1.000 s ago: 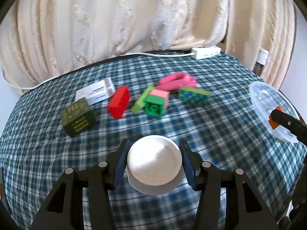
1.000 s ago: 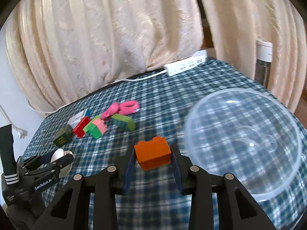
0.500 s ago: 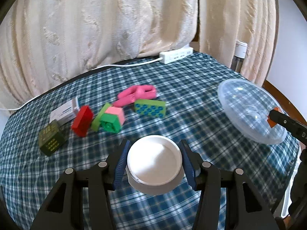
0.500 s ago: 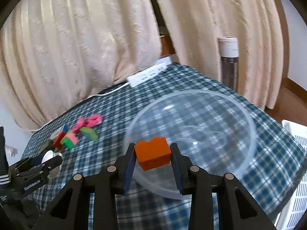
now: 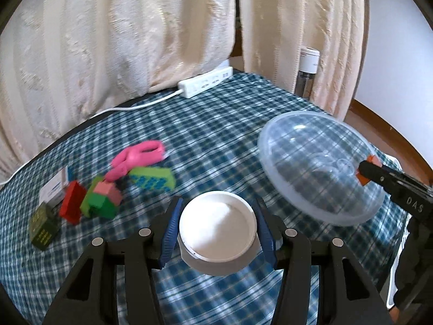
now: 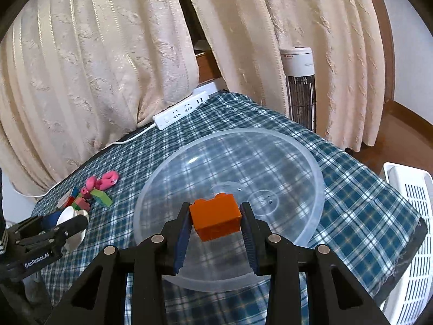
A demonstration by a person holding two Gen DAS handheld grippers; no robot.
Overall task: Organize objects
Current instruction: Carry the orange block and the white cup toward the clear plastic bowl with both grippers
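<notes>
Two grippers seen above checked tablecloth (image 5: 216, 135). White round cup (image 5: 217, 226) is clamped between pads of left gripper (image 5: 217, 230), jaws partly closed on it. Orange brick (image 6: 215, 215) is pinched in right gripper (image 6: 215, 226), held over clear plastic bowl (image 6: 311, 168). Loose bricks remain in cluster at left: red brick (image 5: 71, 204), green brick (image 5: 153, 178), olive block (image 5: 43, 226), beside pink scissors (image 5: 138, 157).

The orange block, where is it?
The orange block sits clamped in the right gripper, just above the clear bowl on the checked cloth.
</notes>
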